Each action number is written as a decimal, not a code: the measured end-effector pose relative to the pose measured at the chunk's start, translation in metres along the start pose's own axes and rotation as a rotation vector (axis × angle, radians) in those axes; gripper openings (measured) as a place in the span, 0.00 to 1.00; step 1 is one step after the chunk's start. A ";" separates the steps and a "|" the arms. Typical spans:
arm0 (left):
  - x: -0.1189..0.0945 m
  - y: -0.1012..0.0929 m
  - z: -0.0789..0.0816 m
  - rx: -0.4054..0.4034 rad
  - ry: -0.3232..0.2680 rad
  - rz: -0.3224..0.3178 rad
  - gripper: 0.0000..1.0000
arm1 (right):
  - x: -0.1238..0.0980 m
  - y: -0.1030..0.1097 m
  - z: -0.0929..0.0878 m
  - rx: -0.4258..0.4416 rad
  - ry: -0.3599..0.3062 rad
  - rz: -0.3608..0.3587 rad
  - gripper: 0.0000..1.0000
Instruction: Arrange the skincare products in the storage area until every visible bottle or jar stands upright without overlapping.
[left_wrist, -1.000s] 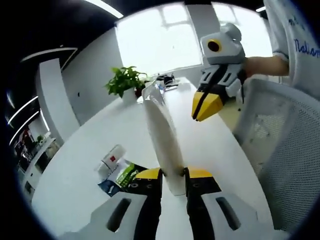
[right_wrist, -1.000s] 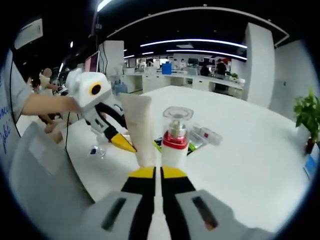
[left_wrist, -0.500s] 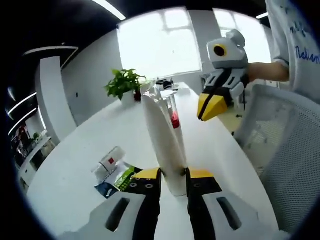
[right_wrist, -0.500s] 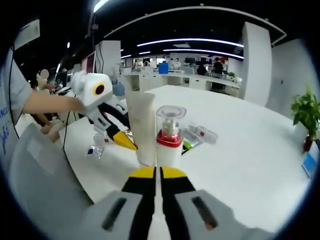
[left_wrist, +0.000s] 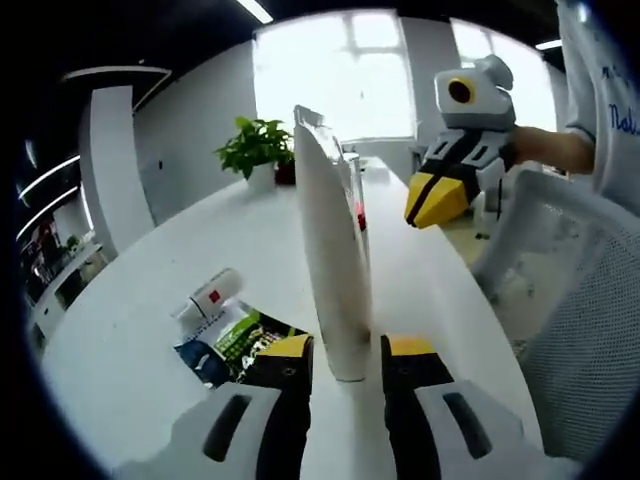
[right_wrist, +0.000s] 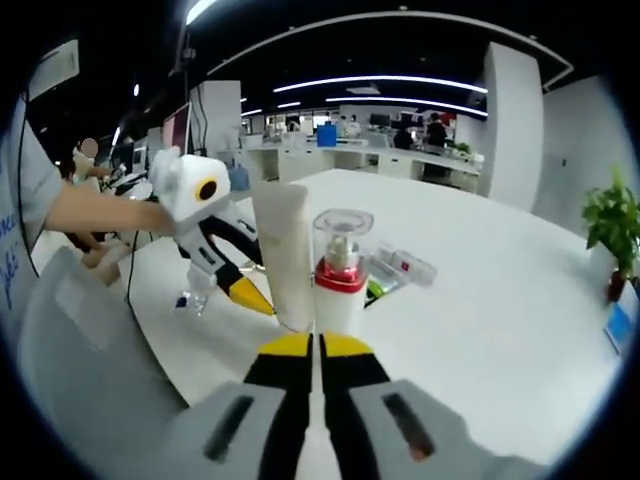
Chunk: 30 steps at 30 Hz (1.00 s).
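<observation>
White tube (left_wrist: 333, 262): standing upright, cap down, on the white table (left_wrist: 140, 300), long axis vertical. I am parting my left gripper (left_wrist: 345, 350) around its base; my right gripper (right_wrist: 318, 347), jaws together, is holding nothing, nearer the pump bottle (right_wrist: 338, 275).

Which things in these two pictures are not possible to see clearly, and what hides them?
- Pump bottle: in the left gripper view the white tube covers nearly all of it.
- White tube base: in the right gripper view, hidden behind the right tool.
- Lying packets: labels too small to read, partly behind the left tool.
- Left tool grip: jaws flank the tube, contact unclear.
- Small item on the table: too small, behind the left tool.
</observation>
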<state>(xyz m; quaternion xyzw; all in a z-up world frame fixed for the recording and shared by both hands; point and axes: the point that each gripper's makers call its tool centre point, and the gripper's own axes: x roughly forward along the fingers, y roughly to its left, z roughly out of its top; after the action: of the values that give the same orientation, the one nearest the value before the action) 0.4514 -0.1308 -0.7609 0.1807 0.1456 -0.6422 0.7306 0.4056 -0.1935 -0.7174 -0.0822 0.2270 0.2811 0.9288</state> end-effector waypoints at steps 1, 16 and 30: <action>0.000 0.001 -0.002 -0.013 0.004 0.011 0.21 | 0.000 0.001 0.000 -0.001 0.001 0.001 0.02; 0.002 0.003 -0.002 -0.062 -0.011 0.012 0.15 | 0.001 0.000 0.000 -0.002 -0.001 0.004 0.02; 0.003 0.001 0.000 -0.059 -0.015 0.012 0.16 | 0.000 0.000 -0.001 -0.001 0.002 0.000 0.02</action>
<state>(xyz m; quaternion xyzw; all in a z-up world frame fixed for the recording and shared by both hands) 0.4527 -0.1337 -0.7624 0.1553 0.1579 -0.6345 0.7405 0.4055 -0.1941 -0.7179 -0.0831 0.2275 0.2812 0.9286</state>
